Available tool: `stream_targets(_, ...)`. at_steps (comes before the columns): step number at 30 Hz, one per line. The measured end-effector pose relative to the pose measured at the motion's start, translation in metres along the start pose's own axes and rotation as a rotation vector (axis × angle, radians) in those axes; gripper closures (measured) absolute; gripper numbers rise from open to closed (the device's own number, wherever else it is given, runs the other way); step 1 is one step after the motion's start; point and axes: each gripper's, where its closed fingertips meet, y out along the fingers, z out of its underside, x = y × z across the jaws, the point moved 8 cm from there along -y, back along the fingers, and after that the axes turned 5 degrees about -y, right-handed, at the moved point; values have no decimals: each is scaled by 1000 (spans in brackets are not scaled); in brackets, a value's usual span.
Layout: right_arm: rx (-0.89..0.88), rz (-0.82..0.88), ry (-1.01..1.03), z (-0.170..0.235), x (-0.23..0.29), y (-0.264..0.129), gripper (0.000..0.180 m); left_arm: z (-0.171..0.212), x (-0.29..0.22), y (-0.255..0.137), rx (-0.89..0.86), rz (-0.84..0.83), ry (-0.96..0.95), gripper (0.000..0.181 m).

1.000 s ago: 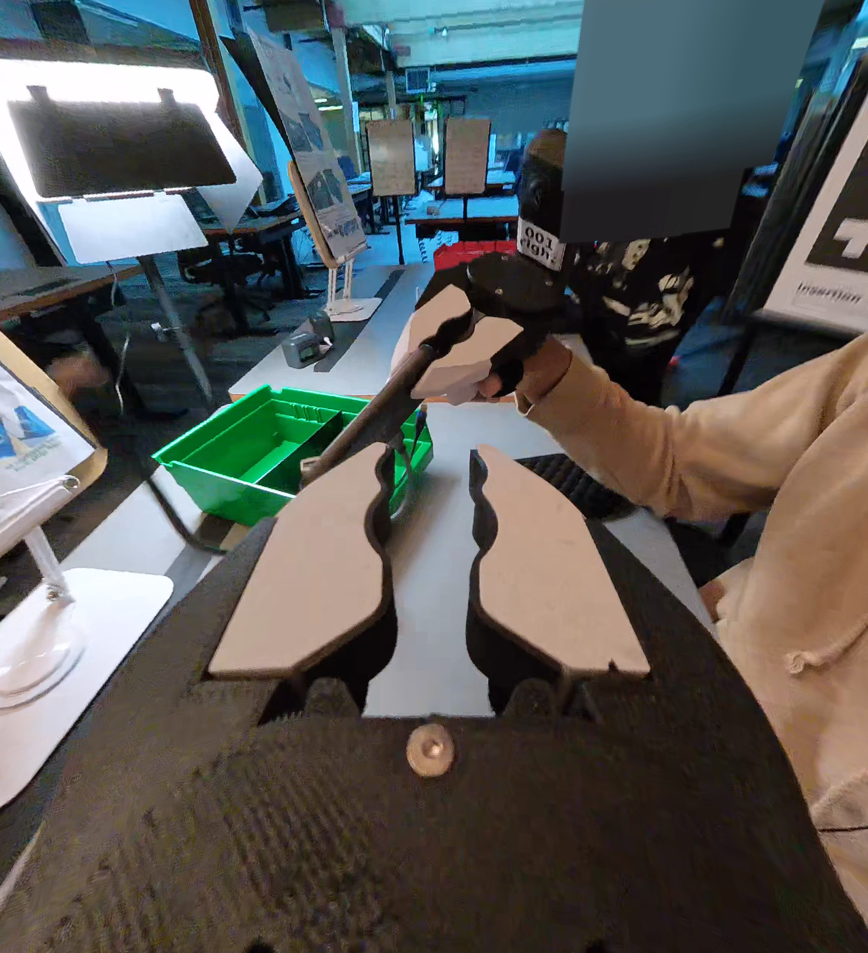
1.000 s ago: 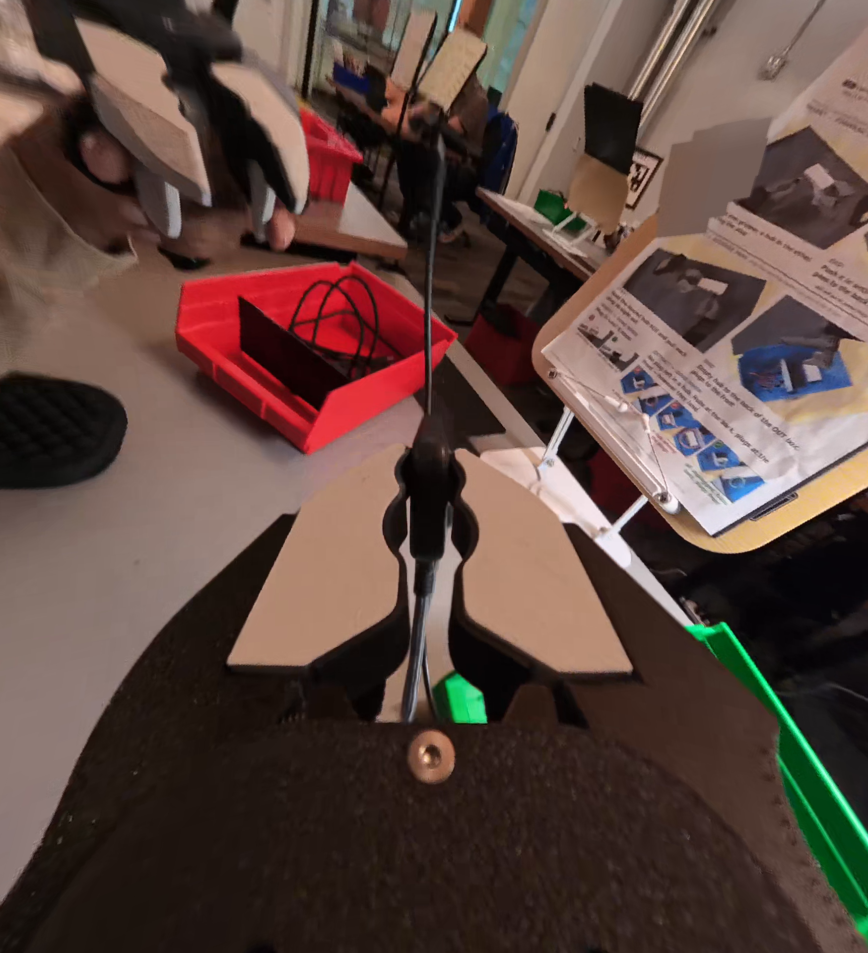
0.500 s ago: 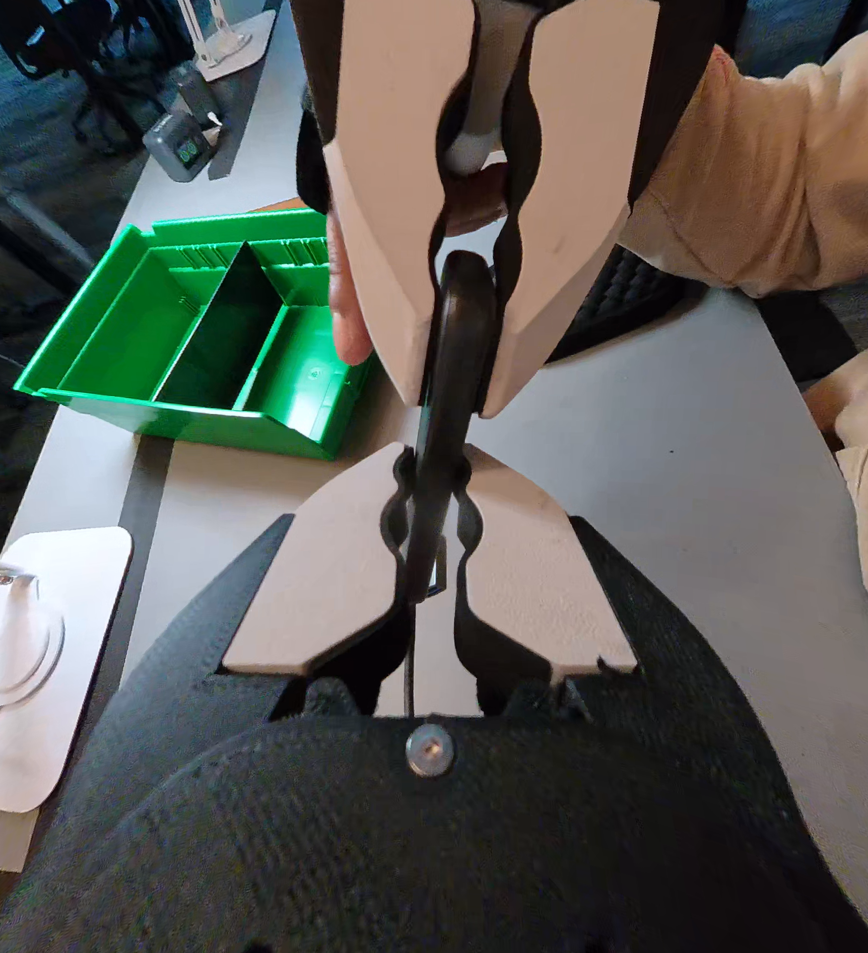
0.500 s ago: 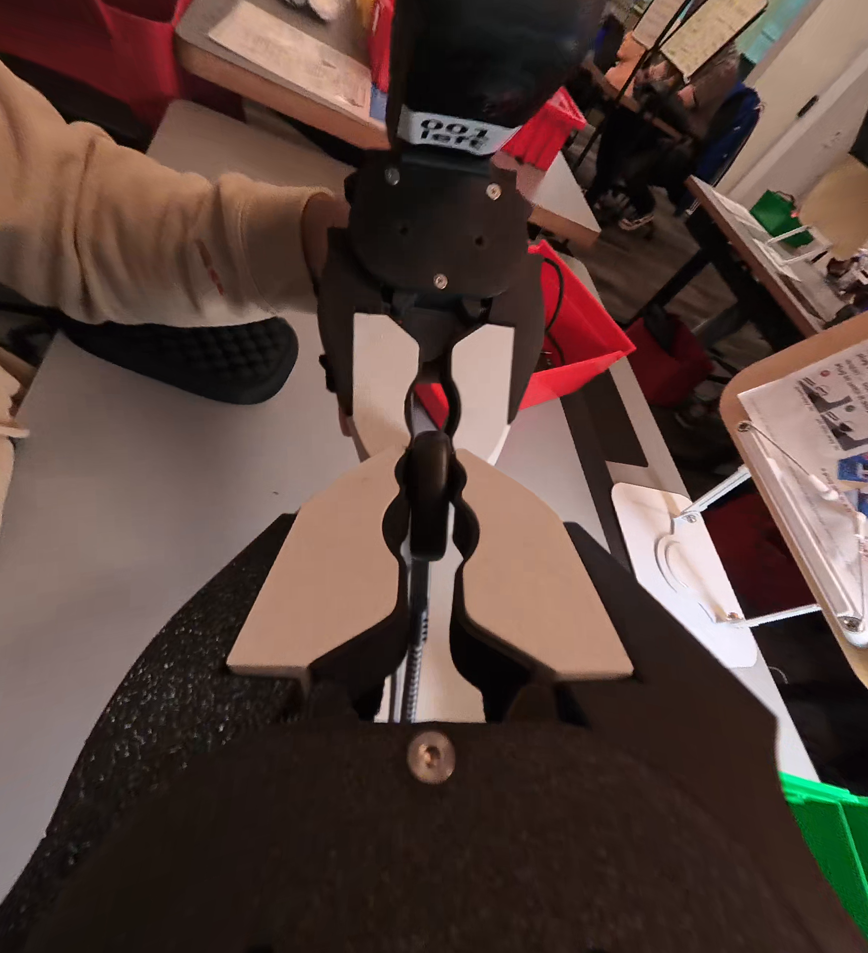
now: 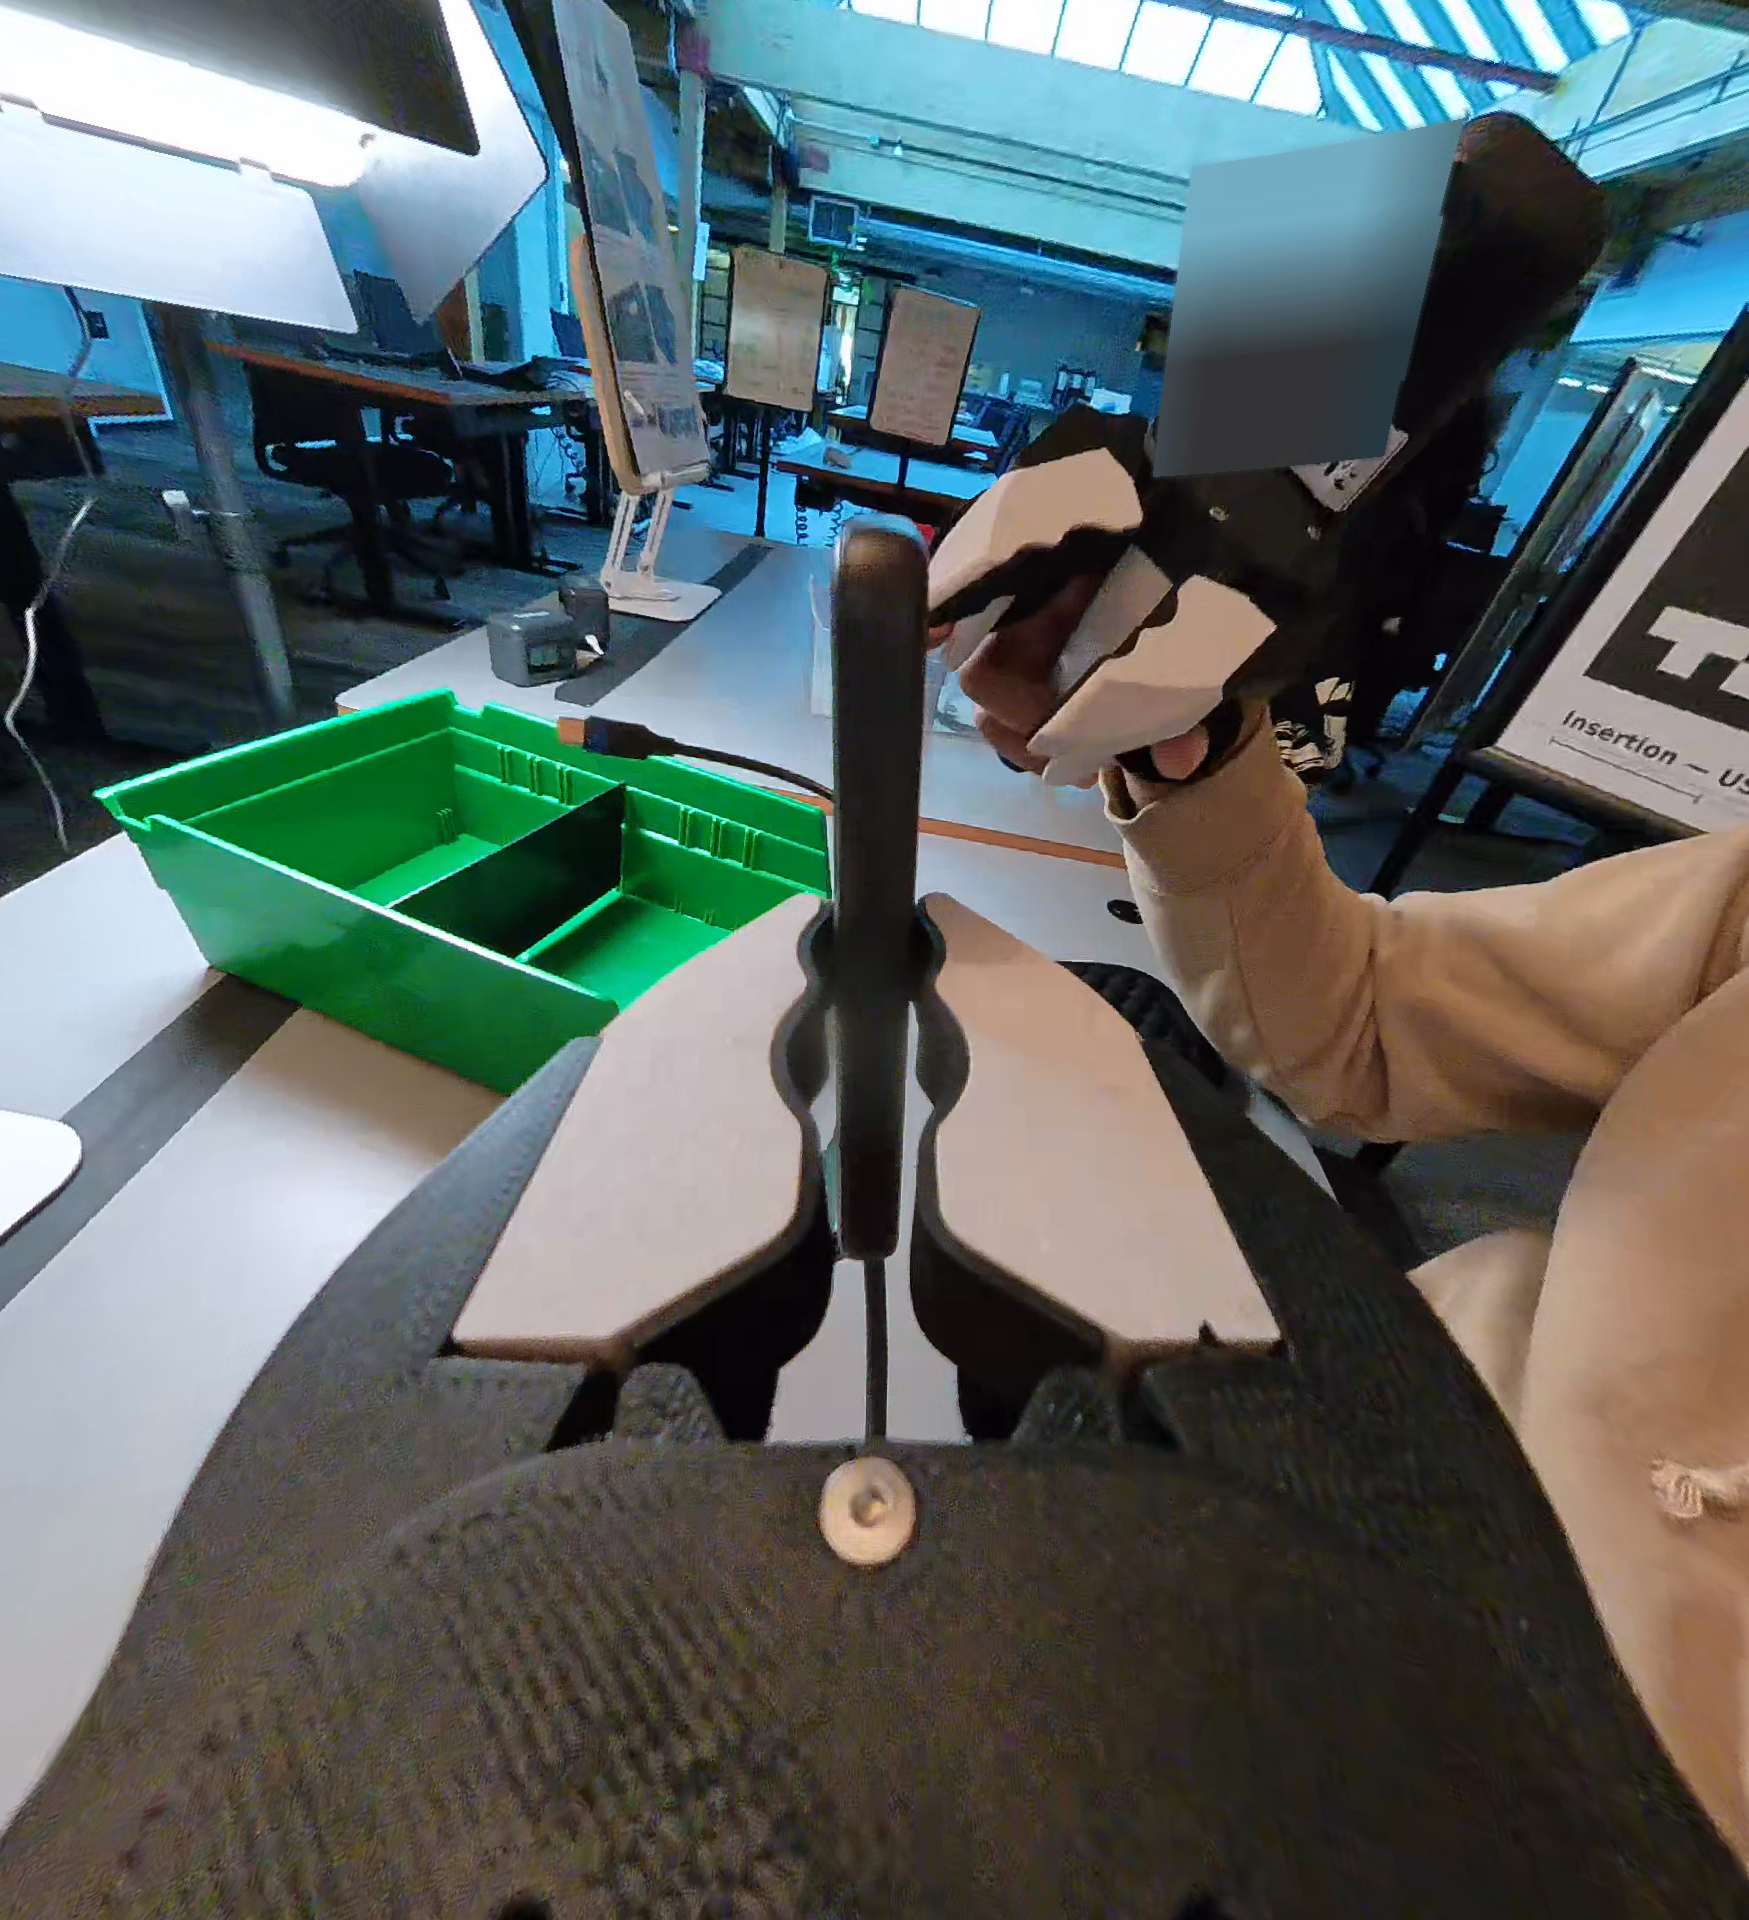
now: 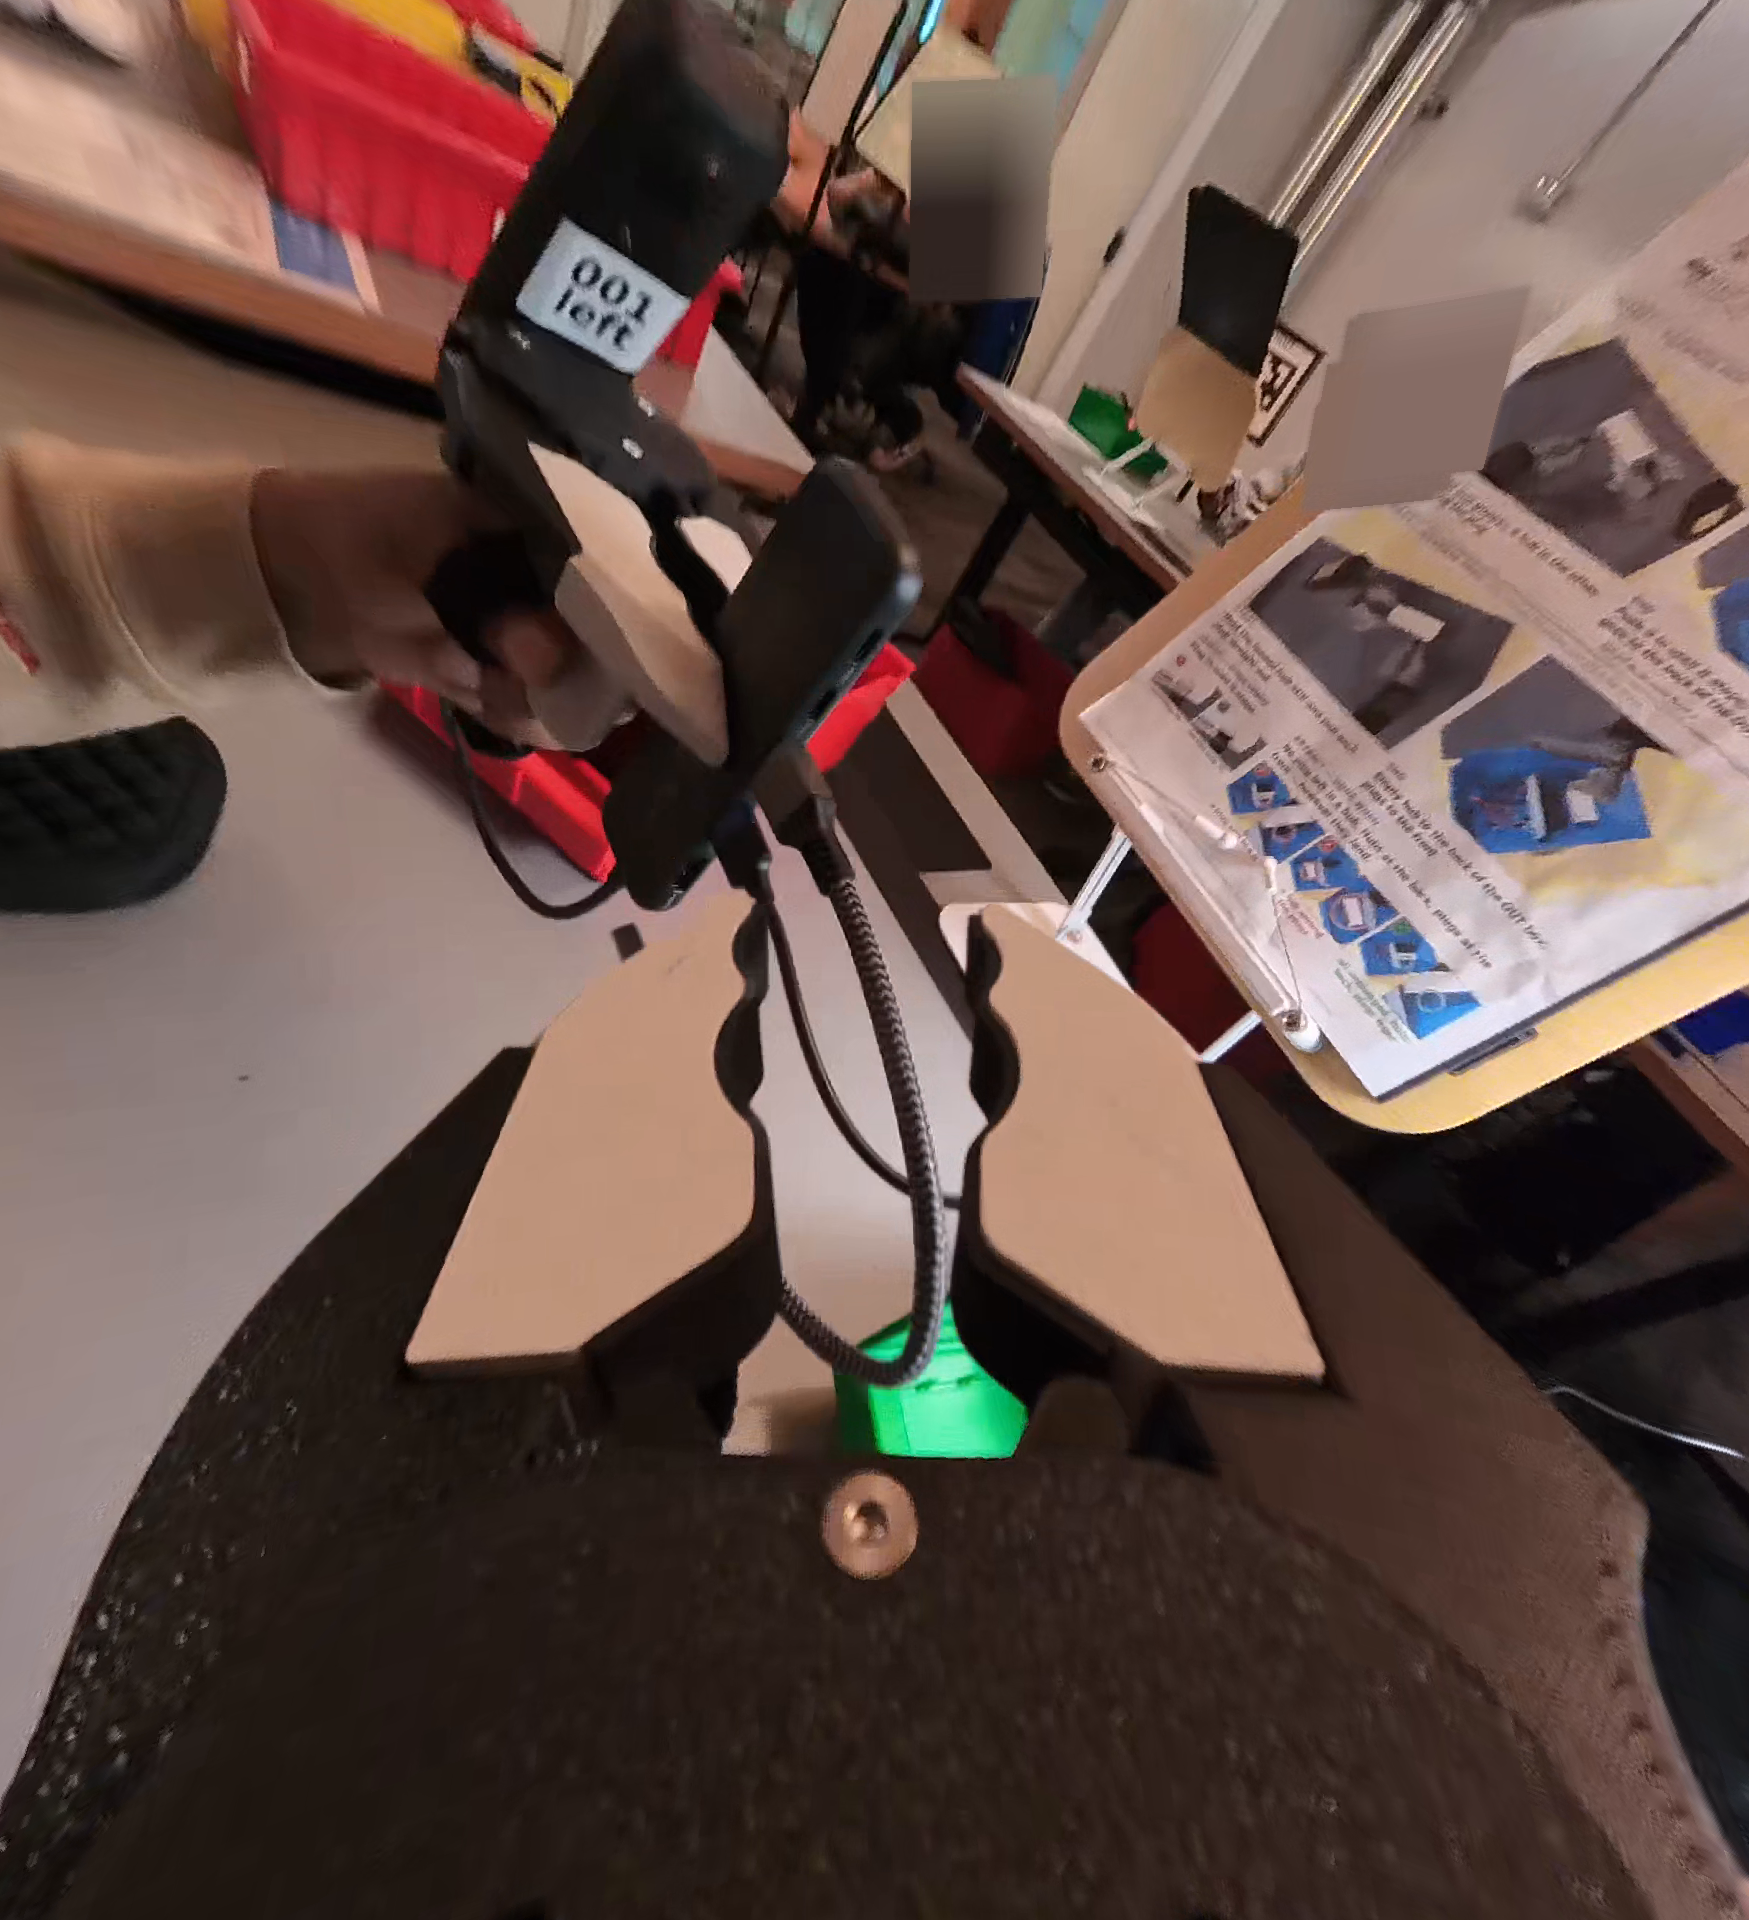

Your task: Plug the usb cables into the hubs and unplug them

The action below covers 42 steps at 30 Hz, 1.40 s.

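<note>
Your right gripper (image 6: pixel 865 1049) has released the braided cable (image 6: pixel 891 1049), now seated in the hub (image 5: pixel 878 873) your left gripper (image 5: pixel 868 1023) grasps: insertion looks complete.

Matt black plastic hub (image 5: pixel 878 790), braided cable (image 6: pixel 901 1049), glossy green plastic bin (image 5: pixel 350 904).

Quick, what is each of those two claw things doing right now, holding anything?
Left gripper: shut on the black hub.
Right gripper: open, holding nothing; the braided cable hangs between its fingers.
</note>
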Motion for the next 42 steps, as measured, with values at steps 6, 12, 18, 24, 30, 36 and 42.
stream_targets(6,21,-179,65,10,16,22,147,7,-11,9,17,78,125,169)
stream_targets(12,-40,-299,156,11,22,29,163,14,-16,14,-30,119,194,168)
stream_targets(18,-46,-336,144,13,24,31,170,14,-20,14,-35,147,210,168)
stream_targets(24,-6,-383,157,13,31,35,171,19,-27,17,140,94,255,163)
stream_targets(30,-84,-392,187,8,29,34,171,12,-32,14,76,112,273,168)
stream_targets(36,-78,-433,179,13,29,37,171,9,-34,12,144,73,336,168)
stream_targets(42,-129,-456,223,16,21,37,170,3,-33,15,81,65,295,169)
